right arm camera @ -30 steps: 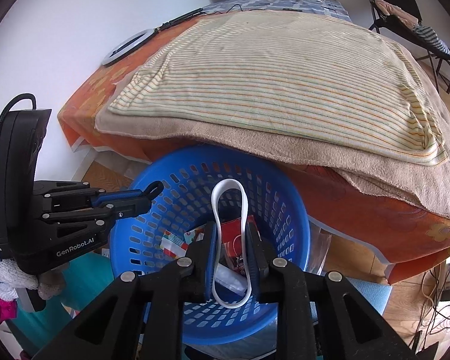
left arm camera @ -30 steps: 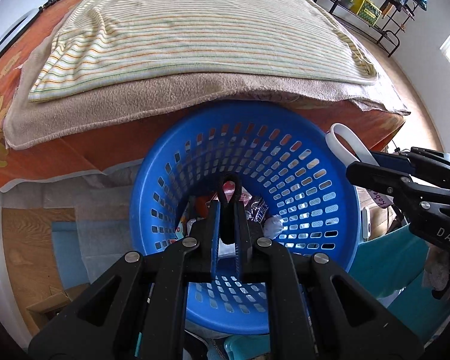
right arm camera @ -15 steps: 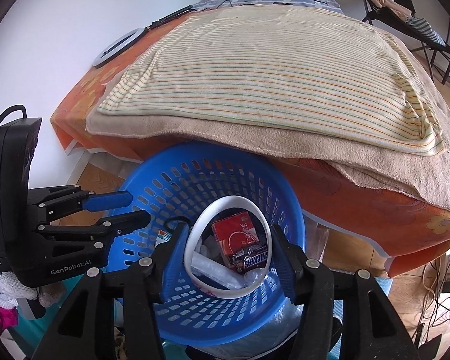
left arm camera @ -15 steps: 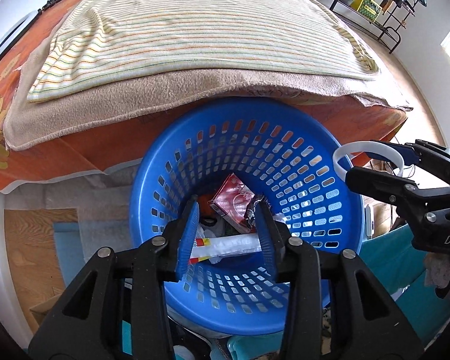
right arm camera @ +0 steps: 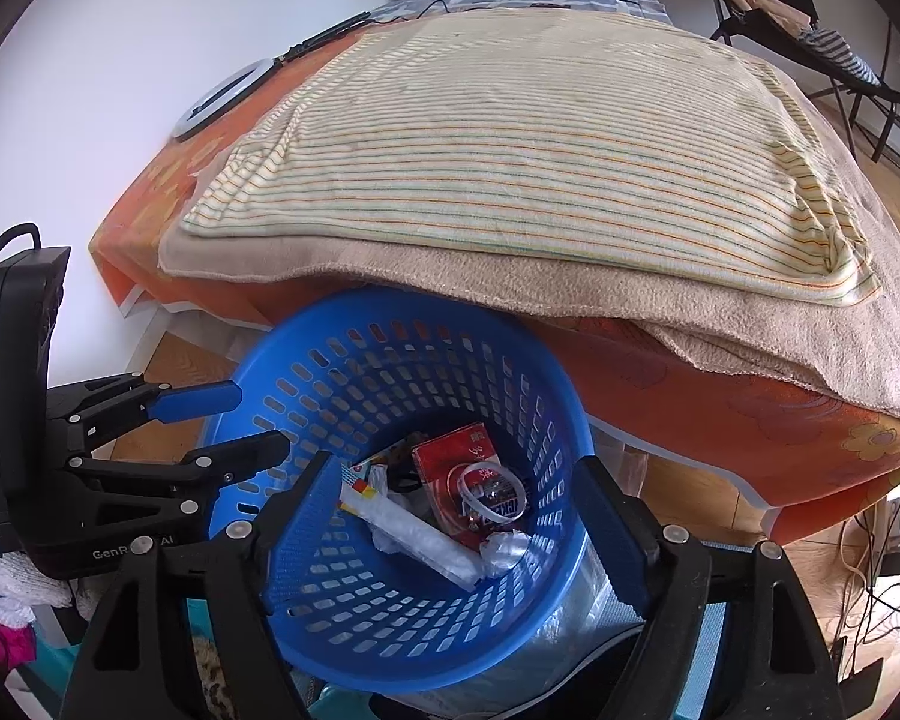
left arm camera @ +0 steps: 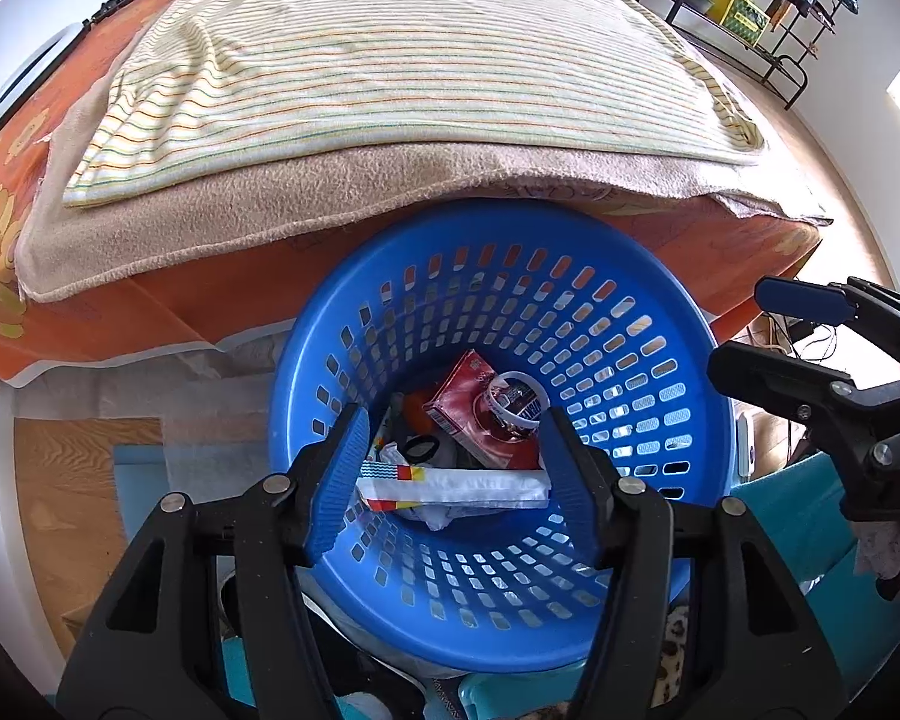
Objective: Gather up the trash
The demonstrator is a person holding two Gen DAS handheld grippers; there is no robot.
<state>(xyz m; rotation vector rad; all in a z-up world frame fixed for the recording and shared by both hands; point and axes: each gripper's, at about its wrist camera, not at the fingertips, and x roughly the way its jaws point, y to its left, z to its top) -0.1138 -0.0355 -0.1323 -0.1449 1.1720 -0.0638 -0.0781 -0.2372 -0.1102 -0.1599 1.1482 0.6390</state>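
A blue perforated basket (left arm camera: 630,324) stands against the bed and shows in the right wrist view (right arm camera: 306,396) too. Inside lie a red packet (left arm camera: 480,414), a white plastic ring (left arm camera: 519,399) on top of it, a long white wrapper (left arm camera: 456,489) and a small black ring (left arm camera: 421,449). The same ring (right arm camera: 491,487), red packet (right arm camera: 450,450) and wrapper (right arm camera: 414,534) show in the right wrist view. My left gripper (left arm camera: 453,480) is open and empty above the basket. My right gripper (right arm camera: 459,516) is open and empty above the basket too.
A bed with an orange sheet (left arm camera: 150,306), a beige blanket (left arm camera: 258,204) and a striped blanket (left arm camera: 390,78) overhangs the basket's far rim. A ring light (right arm camera: 222,99) lies on the bed's far left. Wood floor (left arm camera: 66,498) is at left; a clothes rack (left arm camera: 768,12) at back right.
Both grippers opened wide. The right one let go of the white ring, which dropped onto the red packet. The left one released the small black ring, which now lies in the basket.
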